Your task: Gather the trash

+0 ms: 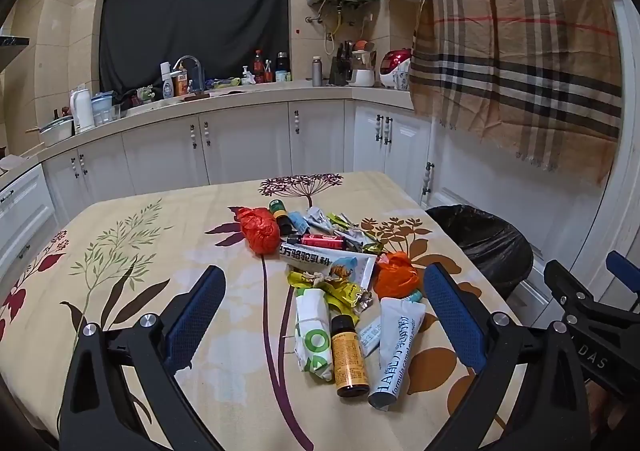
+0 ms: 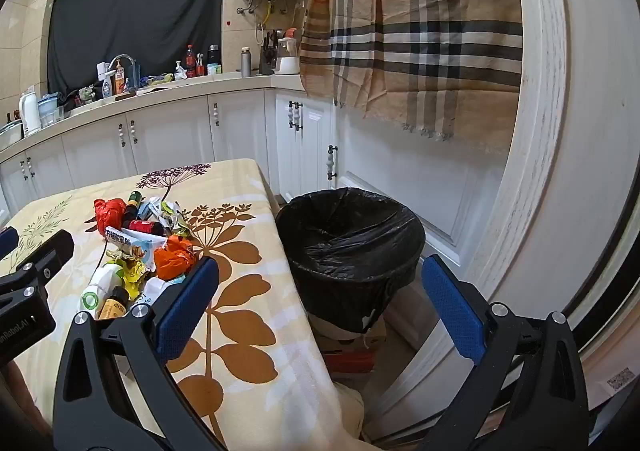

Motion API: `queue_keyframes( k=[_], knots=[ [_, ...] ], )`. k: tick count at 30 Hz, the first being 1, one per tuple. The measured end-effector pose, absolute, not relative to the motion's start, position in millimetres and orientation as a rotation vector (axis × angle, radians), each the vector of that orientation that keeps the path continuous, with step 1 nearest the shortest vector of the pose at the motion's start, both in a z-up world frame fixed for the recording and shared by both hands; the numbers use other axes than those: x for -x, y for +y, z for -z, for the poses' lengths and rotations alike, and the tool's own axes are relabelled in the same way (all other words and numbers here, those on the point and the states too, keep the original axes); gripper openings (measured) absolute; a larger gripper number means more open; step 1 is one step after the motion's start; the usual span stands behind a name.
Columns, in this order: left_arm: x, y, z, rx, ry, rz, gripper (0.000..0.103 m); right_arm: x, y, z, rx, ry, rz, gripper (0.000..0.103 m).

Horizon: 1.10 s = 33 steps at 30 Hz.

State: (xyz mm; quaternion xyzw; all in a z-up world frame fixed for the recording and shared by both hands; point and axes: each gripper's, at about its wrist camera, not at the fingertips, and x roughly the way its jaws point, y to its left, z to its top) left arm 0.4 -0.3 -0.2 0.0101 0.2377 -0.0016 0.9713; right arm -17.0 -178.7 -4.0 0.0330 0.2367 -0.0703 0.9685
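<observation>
Hovering over floral table [image 1: 168, 251]: left gripper [image 1: 324, 315] jaws spread wide, empty, trash pile [image 1: 332, 283] between fingers. Right gripper [image 2: 320, 307] spread wide, empty, facing black-lined bin [image 2: 352, 247] beside table.

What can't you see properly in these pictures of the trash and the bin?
- Bin bottom: right wrist view, black liner folds hide whether anything is inside.
- Small wrappers at the pile's far end: left wrist view, too small to name.
- White tube: right wrist view, mostly behind the right gripper's finger.
</observation>
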Motion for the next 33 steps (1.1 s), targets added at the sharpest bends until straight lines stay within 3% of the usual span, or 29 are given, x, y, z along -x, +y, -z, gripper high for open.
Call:
queue_keyframes(
  k=[33],
  knots=[
    [1.8,6.5,0.2,-0.013,0.475,0.004,0.097,15.7,-176.8,3.2,-0.062,0.474,0.143,0.099]
  ],
)
